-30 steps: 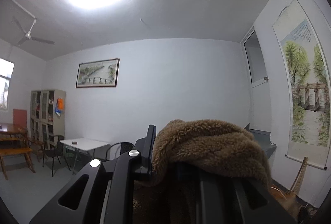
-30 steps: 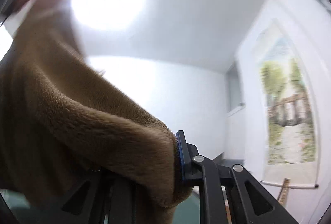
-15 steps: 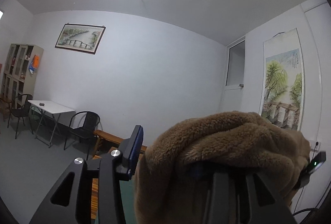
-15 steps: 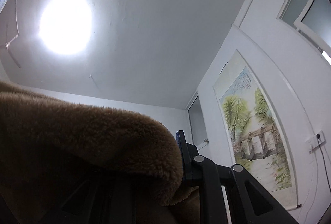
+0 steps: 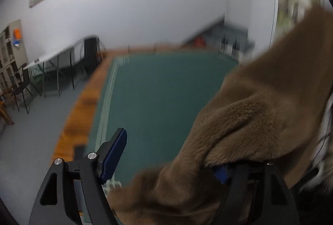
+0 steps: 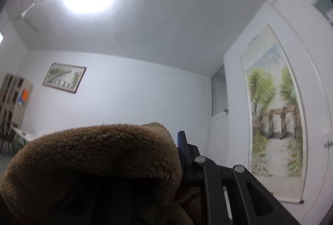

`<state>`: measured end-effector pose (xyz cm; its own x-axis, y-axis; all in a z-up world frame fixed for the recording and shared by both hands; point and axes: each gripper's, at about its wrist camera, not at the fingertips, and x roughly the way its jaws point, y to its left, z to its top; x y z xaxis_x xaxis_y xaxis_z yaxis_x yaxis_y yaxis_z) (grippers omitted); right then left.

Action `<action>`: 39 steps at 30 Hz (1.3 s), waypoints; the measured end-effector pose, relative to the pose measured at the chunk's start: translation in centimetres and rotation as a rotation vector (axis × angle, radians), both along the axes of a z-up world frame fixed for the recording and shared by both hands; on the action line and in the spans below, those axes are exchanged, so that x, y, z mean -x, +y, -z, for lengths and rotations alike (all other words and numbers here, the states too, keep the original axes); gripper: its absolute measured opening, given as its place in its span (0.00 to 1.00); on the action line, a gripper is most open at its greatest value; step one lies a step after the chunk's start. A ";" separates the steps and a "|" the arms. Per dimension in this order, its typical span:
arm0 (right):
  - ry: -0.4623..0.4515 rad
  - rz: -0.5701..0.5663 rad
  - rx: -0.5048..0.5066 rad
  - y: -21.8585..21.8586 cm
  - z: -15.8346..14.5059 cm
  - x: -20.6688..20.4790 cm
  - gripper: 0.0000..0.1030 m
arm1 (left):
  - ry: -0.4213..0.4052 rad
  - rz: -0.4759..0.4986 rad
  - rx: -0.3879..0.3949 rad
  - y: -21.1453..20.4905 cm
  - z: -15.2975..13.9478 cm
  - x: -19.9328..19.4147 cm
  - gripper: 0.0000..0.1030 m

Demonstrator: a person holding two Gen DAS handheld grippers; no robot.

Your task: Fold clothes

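Note:
A brown fleece garment (image 5: pixel 249 121) drapes over the right finger of my left gripper (image 5: pixel 168 162) and hangs down toward the green table mat (image 5: pixel 162 89). That gripper's jaws are opening. The blue pad of its left finger (image 5: pixel 115 152) stands bare, well apart from the cloth, and nothing is pinched between the pads. The left wrist view is blurred. In the right wrist view the same fleece (image 6: pixel 100 152) bulges over my right gripper (image 6: pixel 172 154), which tilts upward. It is shut on the cloth: the right finger's blue pad (image 6: pixel 180 148) presses into the pile, and the left finger is hidden under it.
The green mat lies on a table with a wooden border (image 5: pixel 79 116). Left of it stand a white folding table (image 5: pixel 56 54), black chairs (image 5: pixel 20 87) and a cabinet (image 5: pixel 10 48). A scroll painting (image 6: pixel 274 116) and a door (image 6: pixel 218 121) are on the right wall.
My left gripper has swung down from facing the wall to facing the green table. Its jaws have spread, and the fleece now rests on the right finger only. The right gripper keeps its grip.

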<state>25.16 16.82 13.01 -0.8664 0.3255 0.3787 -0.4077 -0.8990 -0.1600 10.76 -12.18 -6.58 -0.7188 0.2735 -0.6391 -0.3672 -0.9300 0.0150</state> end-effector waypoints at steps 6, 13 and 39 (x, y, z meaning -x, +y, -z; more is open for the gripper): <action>-0.035 0.027 -0.045 0.4 -0.2 2.0 0.18 | 0.124 0.175 0.097 3.5 2.0 -1.8 0.76; -0.042 0.011 0.009 2.9 -0.9 2.9 0.18 | 0.323 0.358 0.122 5.4 -2.5 -5.8 0.77; -0.020 0.013 0.030 5.8 -0.4 1.0 0.18 | 0.265 0.473 0.189 13.7 -4.9 -3.8 0.09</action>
<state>24.11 22.61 13.43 -0.8693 0.3479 0.3510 -0.4165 -0.8981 -0.1413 14.59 1.53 -1.66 -0.6881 0.5032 -0.5228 -0.7040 -0.6375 0.3130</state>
